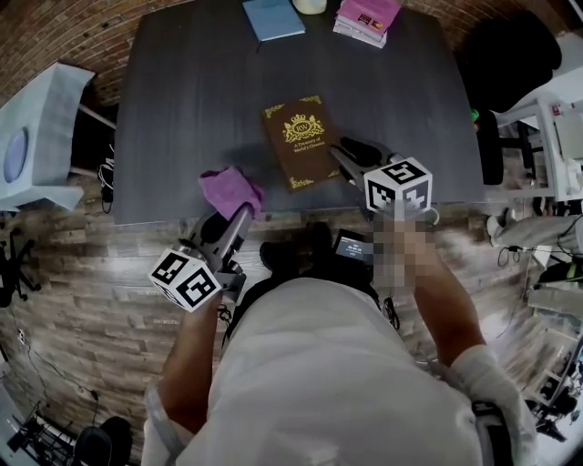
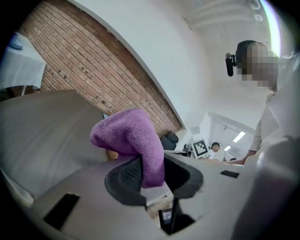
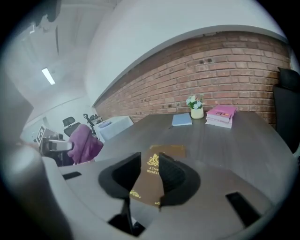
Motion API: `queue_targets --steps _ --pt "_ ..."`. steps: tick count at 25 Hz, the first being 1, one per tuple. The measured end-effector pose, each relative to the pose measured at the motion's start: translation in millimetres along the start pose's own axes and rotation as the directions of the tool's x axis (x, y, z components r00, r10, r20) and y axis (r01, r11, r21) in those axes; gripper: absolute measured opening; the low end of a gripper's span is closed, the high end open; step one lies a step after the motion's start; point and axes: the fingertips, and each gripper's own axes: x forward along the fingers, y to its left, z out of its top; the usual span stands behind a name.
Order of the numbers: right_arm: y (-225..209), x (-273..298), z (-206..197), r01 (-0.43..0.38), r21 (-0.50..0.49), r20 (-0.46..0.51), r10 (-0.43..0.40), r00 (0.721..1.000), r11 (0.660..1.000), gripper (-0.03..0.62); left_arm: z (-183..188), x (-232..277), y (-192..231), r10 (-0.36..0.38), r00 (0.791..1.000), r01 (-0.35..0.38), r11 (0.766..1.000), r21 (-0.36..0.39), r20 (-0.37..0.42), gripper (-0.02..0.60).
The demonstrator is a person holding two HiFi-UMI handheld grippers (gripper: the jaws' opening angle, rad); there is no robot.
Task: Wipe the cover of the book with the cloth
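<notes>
A brown book (image 1: 301, 141) with gold print lies flat on the dark table (image 1: 191, 91), near its front edge. My left gripper (image 1: 244, 211) is shut on a purple cloth (image 1: 230, 189), which hangs bunched over the table's front edge, left of the book. In the left gripper view the cloth (image 2: 129, 136) droops between the jaws of the left gripper (image 2: 152, 176). My right gripper (image 1: 351, 157) hovers at the book's right side, jaws apart. In the right gripper view the book (image 3: 165, 151) shows in the gap of the right gripper (image 3: 150, 177), with no pad pressing on it.
At the table's far edge lie a light blue book (image 1: 273, 18), a pink stack of books (image 1: 367, 18) and a small pot of flowers (image 3: 197, 110). A black chair (image 1: 510, 55) stands at the right, a white side table (image 1: 36, 136) at the left.
</notes>
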Motion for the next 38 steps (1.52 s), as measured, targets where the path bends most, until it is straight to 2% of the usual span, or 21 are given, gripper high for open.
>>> queue_targets --steps 3,7,10,14,20,25,33,38 --pt "15 -18 8 -0.012 0.009 0.065 0.011 0.998 1.0 0.126 15 -11 -1 -0.022 0.999 0.021 1.0 0.003 0.04 0.101" --pt "38 -45 18 -0.077 0.069 0.156 0.065 0.986 0.995 0.124 29 -27 -10 -0.04 0.996 0.039 0.999 0.008 0.085 0.101" --pt "47 -66 29 -0.125 0.102 0.218 0.1 0.971 0.987 0.09 38 -33 -23 -0.043 0.993 0.04 0.999 0.031 0.111 0.101" --pt "54 -98 44 -0.174 0.099 0.271 0.142 0.952 0.98 0.035 46 -34 -51 -0.04 0.985 0.031 0.998 0.056 0.168 0.101" --pt "59 -148 58 -0.249 0.031 0.29 0.23 0.929 0.968 0.018 46 -26 -101 -0.007 0.969 -0.008 0.998 0.062 0.245 0.101" --pt "45 -181 53 -0.285 0.01 0.306 0.269 0.913 0.958 0.014 31 -13 -140 0.007 0.959 -0.027 0.997 0.067 0.283 0.101" --pt "32 -220 28 -0.362 0.004 0.293 0.345 0.892 0.932 0.014 -12 -3 -194 0.053 0.95 -0.073 0.996 0.054 0.309 0.101" --pt "29 -234 25 -0.37 0.004 0.305 0.351 0.885 0.929 0.014 -21 -5 -214 0.055 0.947 -0.076 0.996 0.056 0.315 0.101"
